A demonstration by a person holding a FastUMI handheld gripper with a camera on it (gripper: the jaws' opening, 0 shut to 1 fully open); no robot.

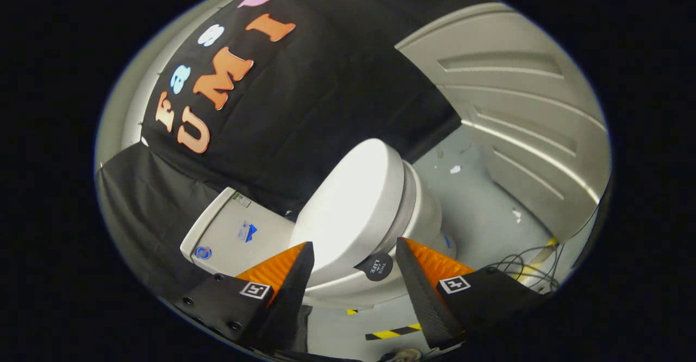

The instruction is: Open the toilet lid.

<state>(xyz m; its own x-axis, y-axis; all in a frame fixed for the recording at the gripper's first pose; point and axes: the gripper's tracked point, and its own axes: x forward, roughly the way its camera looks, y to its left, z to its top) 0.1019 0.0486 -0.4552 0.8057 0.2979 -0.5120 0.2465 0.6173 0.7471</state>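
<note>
The white toilet lid (348, 199) lies closed on the bowl (424, 210), seen at a strong tilt. A round black tab (377, 267) sticks out from the lid's front edge, just ahead of my fingers. My gripper (354, 249) is open, its orange-and-black fingers (293, 275) spread to either side of the lid's near edge, touching nothing. The white cistern (234, 234) sits behind the lid, beyond the left finger.
A grey ribbed wall panel (516, 112) rises beyond the toilet. Black cables (522, 269) trail on the pale floor (484, 210) past the right finger. Yellow-black tape strips (394, 332) mark the floor below the bowl.
</note>
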